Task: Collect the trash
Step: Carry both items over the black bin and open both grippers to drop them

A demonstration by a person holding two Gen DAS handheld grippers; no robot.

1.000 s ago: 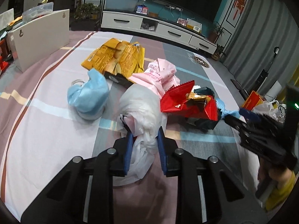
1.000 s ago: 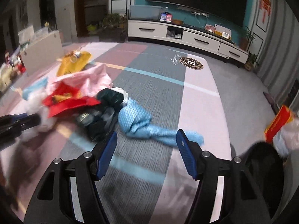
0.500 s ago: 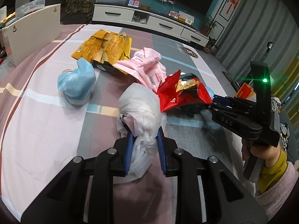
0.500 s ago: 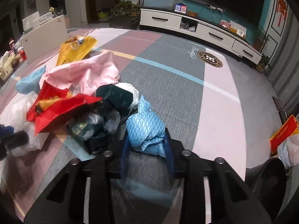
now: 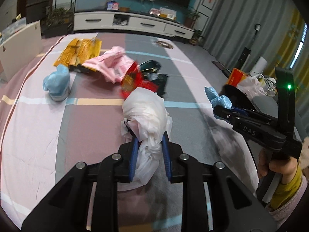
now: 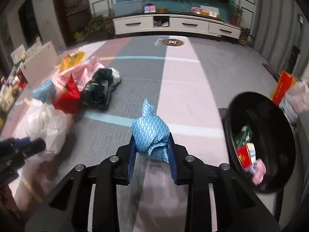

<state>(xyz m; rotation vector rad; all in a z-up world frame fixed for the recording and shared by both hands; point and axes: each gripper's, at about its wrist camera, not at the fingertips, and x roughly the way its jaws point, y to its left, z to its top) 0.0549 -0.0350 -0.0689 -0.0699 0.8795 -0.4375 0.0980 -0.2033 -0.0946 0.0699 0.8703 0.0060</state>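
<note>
My left gripper (image 5: pixel 148 154) is shut on a crumpled white plastic bag (image 5: pixel 146 112), held above the striped bedcover (image 5: pixel 38 127). My right gripper (image 6: pixel 151 153) is shut on a bunched blue quilted cloth (image 6: pixel 149 130); in the left wrist view that cloth (image 5: pixel 220 97) sticks out of the right gripper (image 5: pixel 222 109) at the right. A black round bin (image 6: pixel 258 141) with several wrappers inside stands just right of the right gripper. More trash lies farther back: a red wrapper (image 5: pixel 133 81), a pink bag (image 5: pixel 114 63), a yellow bag (image 5: pixel 81 52), a blue mask (image 5: pixel 57 83) and dark packets (image 6: pixel 98 92).
A white board (image 5: pixel 19 44) stands at the cover's left edge. Beyond the bin are a red-orange box (image 6: pixel 282 87) and a white bag (image 6: pixel 297 96). A white TV cabinet (image 6: pixel 173 25) lines the far wall. A hand in a yellow sleeve (image 5: pixel 280 176) holds the right gripper.
The right gripper closed on the blue cloth, lifted it and swung right toward the bin. The left gripper carried the white bag rightward, away from the pile.
</note>
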